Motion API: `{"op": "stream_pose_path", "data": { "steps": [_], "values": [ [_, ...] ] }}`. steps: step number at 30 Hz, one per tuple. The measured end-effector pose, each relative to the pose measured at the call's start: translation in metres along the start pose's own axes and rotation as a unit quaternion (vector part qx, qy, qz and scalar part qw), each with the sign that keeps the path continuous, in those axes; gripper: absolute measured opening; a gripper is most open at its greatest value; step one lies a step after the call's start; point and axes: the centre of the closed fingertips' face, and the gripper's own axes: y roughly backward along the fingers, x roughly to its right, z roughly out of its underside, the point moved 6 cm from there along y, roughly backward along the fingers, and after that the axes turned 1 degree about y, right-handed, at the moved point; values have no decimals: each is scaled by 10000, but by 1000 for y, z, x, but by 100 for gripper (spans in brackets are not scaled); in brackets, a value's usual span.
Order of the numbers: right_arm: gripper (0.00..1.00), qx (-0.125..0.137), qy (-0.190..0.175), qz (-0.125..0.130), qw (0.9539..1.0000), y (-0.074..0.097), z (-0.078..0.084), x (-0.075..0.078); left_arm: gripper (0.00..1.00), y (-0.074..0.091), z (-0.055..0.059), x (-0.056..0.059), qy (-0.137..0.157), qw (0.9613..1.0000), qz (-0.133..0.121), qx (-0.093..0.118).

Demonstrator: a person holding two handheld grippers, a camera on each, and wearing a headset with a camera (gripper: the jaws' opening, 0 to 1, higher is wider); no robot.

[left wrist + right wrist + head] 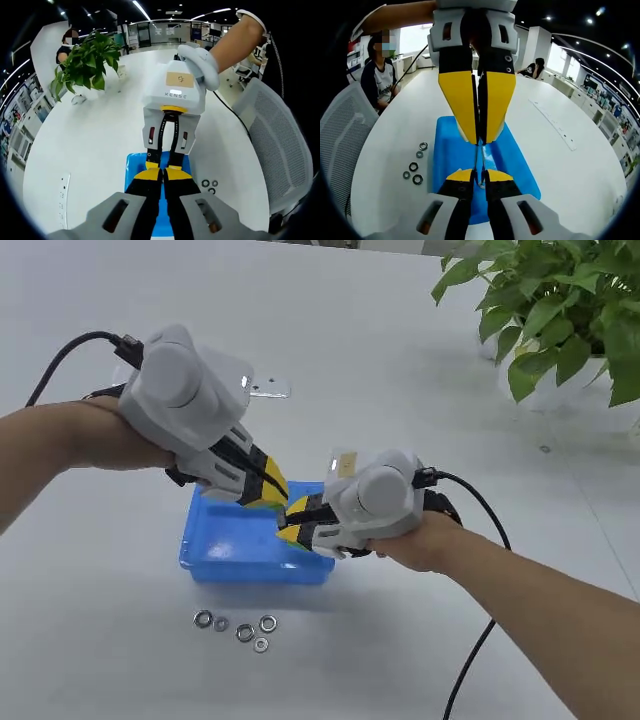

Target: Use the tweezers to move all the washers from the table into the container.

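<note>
Looking down in the head view, the left claw [268, 492] and the right claw [290, 525] meet tip to tip above a shallow rectangular blue plastic container [215, 550] on the smooth white desk [400, 360]. Both claws have rounded pale grey housings and black jaws with yellow pads. Five small metal ring washers [236, 625] lie loosely clustered on the desk just beside the container's near wall. A leafy green plant [560, 310] stands at the far right.

Seen from the left gripper view, the left claw's own black jaws rise with their yellow tips pressed nearly together, facing the right claw's boxy white body over the container [132, 167]. The washers [210, 186] lie off to the right, near a grey mesh chair [280, 140].

From the right gripper view, thin silvery tweezers [476, 162] run between the two claws. The right claw's jaws pinch the tweezers' slender legs, and the left claw's long wedge-shaped yellow pads close on the other end. The washers [415, 167] lie on the desk left of the container, outside it.
</note>
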Motion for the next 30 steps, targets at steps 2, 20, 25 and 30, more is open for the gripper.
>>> {"op": "stream_pose_path", "data": {
  "steps": [2,20,25,30],
  "values": [
    [10,-7,8,-7,10000,-1,0,0,5,-1,1,0,1,10000,9,-9],
    [11,-44,98,-27,9999,-1,1,-2,5,-1,1,3,2,10000,-6,-16],
    [11,-16,107,-17,9999,2,-2,-3,5,2,-2,4,-10,10000,-11,-25],
    [11,18,113,10,9999,6,-6,-4,5,7,-5,6,-8,10000,-16,-26]
  ]
}}
